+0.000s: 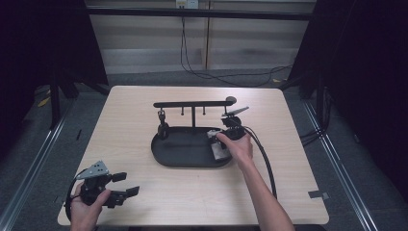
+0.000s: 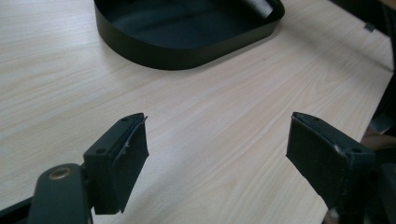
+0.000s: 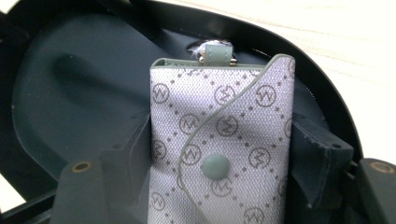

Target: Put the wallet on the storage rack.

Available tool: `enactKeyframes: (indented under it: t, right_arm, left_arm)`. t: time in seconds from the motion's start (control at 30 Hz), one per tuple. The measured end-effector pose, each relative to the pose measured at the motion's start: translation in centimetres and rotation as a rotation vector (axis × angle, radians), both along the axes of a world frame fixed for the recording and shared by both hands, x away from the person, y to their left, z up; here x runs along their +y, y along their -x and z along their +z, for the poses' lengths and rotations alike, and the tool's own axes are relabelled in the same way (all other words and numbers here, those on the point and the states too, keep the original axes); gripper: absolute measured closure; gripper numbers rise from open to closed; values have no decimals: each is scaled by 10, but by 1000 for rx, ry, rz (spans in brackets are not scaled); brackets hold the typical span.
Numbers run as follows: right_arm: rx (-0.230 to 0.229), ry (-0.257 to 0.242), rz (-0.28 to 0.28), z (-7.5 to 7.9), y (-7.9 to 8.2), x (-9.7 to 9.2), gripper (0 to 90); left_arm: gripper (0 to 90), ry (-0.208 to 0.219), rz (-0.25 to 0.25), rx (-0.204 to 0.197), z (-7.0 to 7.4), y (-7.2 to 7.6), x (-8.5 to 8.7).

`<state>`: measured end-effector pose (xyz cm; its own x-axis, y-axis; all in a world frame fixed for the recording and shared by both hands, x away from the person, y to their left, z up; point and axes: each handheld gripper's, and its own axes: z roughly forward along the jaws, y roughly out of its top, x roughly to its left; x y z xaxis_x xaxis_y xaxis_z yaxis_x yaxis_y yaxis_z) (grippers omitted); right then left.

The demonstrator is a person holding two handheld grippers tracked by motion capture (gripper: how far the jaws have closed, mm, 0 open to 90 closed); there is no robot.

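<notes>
Wooden table (image 1: 144, 192) | left gripper (image 2: 217, 140) jaws apart, empty | right gripper (image 3: 219, 154) jaws flank patterned pouch (image 3: 219, 126) in tray (image 3: 56, 93)

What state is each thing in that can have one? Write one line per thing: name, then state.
Pouch: flap snapped shut, lying in the tray between the right gripper's jaws.
Tray: flat on the table.
Stand: upright at the tray's back.
Left gripper: open, holding nothing.
Right gripper: around the pouch; grip unclear.

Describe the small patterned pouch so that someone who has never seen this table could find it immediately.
Start at the black oval tray in the middle of the table. At its right end, between the jaws of the right gripper, lies the pouch. Pale grey monogram fabric, green piping and a round green snap distinguish it.
</notes>
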<state>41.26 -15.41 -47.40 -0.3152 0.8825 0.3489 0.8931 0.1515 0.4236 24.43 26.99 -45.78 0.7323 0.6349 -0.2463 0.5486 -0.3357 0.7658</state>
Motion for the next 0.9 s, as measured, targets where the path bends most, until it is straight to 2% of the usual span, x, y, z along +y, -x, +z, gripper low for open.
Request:
enactKeyframes:
  t: [0.2, 0.27, 0.33, 0.43, 0.5, 0.6, 0.7, 0.77, 0.83, 0.9]
  right_arm:
    - [12, -9, -1, 0, 1, 1, 275]
    - [5, -9, -2, 0, 1, 1, 267]
    - [-1, 7, 7, 1, 2, 1, 257]
    - [-12, 6, -3, 4, 3, 0, 251]
    - [-19, 1, -5, 7, 4, -1, 239]
    - [-55, -21, -1, 11, 7, -6, 226]
    - [-70, -38, 12, 12, 9, -8, 211]
    - [-99, -41, 0, 13, 13, -11, 212]
    - [-107, -58, -1, 13, 15, -15, 209]
    - [-115, -50, 1, 14, 17, -18, 198]
  left_arm:
    - [199, 21, -4, 13, -1, -1, 1]
    - [194, 7, -4, 19, -1, -2, 1]
    - [194, 11, -3, 21, -2, -2, 1]
    - [194, 33, 1, 25, -2, -2, 2]
    - [194, 45, -2, 43, -3, -3, 3]
    - [194, 47, -1, 38, -3, -4, 4]
    - [194, 54, 5, 34, -2, -3, 4]
    - [195, 54, 5, 31, -2, -3, 5]
    - [194, 54, 4, 33, -2, -3, 4]
    - [195, 54, 6, 32, -2, -3, 4]
